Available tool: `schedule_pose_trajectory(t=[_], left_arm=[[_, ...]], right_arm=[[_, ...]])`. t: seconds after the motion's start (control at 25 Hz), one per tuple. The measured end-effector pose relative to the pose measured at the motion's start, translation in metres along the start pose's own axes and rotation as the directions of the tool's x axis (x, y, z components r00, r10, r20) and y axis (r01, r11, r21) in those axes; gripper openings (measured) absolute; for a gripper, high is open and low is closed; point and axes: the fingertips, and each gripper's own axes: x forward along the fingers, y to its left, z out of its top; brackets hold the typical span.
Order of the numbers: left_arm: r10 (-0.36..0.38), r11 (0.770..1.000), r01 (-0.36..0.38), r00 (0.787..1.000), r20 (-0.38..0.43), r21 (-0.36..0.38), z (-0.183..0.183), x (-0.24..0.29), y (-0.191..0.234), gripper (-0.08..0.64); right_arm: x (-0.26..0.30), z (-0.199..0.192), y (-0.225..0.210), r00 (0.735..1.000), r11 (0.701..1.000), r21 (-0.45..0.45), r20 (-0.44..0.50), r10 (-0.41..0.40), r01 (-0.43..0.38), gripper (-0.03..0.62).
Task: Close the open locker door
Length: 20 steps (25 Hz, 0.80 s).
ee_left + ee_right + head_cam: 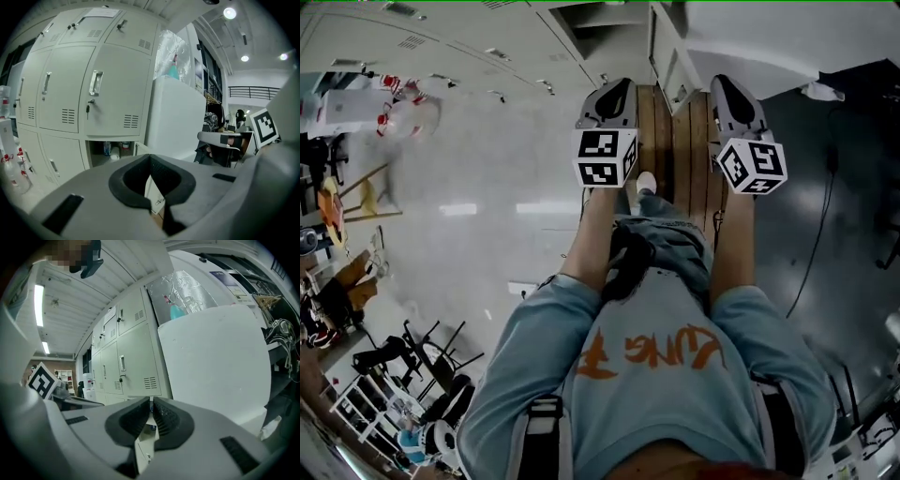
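Observation:
A wall of pale grey lockers (pixel 89 89) stands ahead. One bottom locker (pixel 112 152) is open, with small bottles inside. Its open door (pixel 155 191) swings out toward me and shows through the gap under my left gripper's tips. The door (pixel 143 446) also shows below my right gripper's tips, and in the head view the door (pixel 667 66) is just ahead of both grippers. My left gripper (pixel 150 157) (pixel 614 94) is shut and holds nothing. My right gripper (pixel 151 401) (pixel 727 89) is also shut and holds nothing. Neither touches the door.
A tall white cabinet (pixel 176 117) (pixel 215 362) stands right of the lockers, with plastic-wrapped items (pixel 171 56) on top. Wooden boards (pixel 680 150) lie under my feet. Dark floor with a cable (pixel 820 225) is at right. Chairs and clutter (pixel 412 361) fill the lower left.

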Motion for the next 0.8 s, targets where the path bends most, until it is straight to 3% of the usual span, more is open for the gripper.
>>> schedule_pose_trajectory(t=[0.28,0.48,0.8], left_arm=[[-0.055,0.998,0.054,0.997,-0.056,-0.024,-0.023,0.023,-0.012,0.018],[-0.076,0.997,0.073,0.991,-0.110,-0.036,-0.045,0.035,-0.012,0.018],[-0.057,0.996,0.044,0.982,-0.178,-0.071,-0.087,0.033,0.003,0.018]], right_arm=[[-0.002,-0.030,-0.006,0.995,0.999,-0.029,-0.093,0.020,-0.023,0.038],[0.003,-0.060,-0.016,0.988,0.999,0.017,-0.151,0.039,-0.036,0.040],[0.010,-0.111,-0.014,0.963,0.995,0.036,-0.248,0.102,-0.096,0.058]])
